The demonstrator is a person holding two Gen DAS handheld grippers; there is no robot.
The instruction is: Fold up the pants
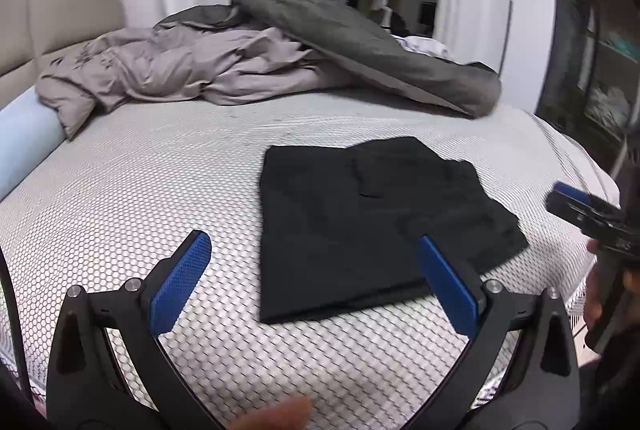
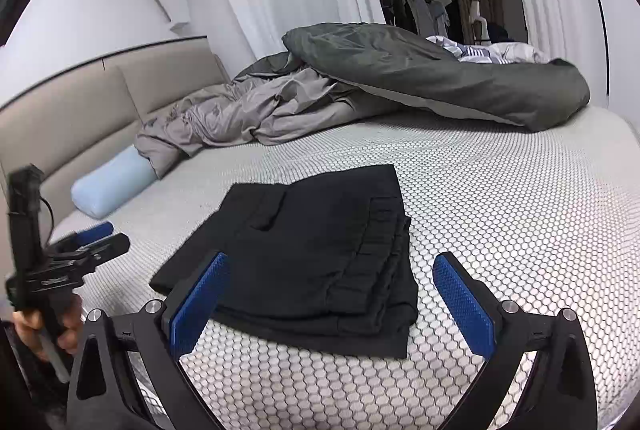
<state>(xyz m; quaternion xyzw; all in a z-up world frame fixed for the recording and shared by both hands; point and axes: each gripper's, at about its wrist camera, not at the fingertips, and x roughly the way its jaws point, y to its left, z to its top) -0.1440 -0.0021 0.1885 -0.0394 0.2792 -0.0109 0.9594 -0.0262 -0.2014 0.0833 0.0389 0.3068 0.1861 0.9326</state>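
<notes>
Bedroom light falls on a mattress [image 1: 160,198] with a honeycomb-pattern cover, and at its far side lies a heap of grey bedding [image 1: 280,66], with a pale blue bolster [image 2: 108,186] near the headboard. Your pants [image 1: 372,226] lie on this cover, well apart from the bedding, already folded into a compact black packet of several layers; in the right wrist view you see the stacked edges on its right side. Your left gripper [image 1: 316,270] hangs above the near left part of the packet with its blue fingers wide apart and nothing between them. Your right gripper [image 2: 332,294] is also spread wide and empty, above the near edge of the pants. Neither one touches the cloth. I judge the folding as nearly finished or finished. The fabric looks soft, light and limp, so the layers can slide on each other if you pull only one. If you must move it, take hold at the thick stacked edge, pinching all layers together, and lift slowly with both sides.
</notes>
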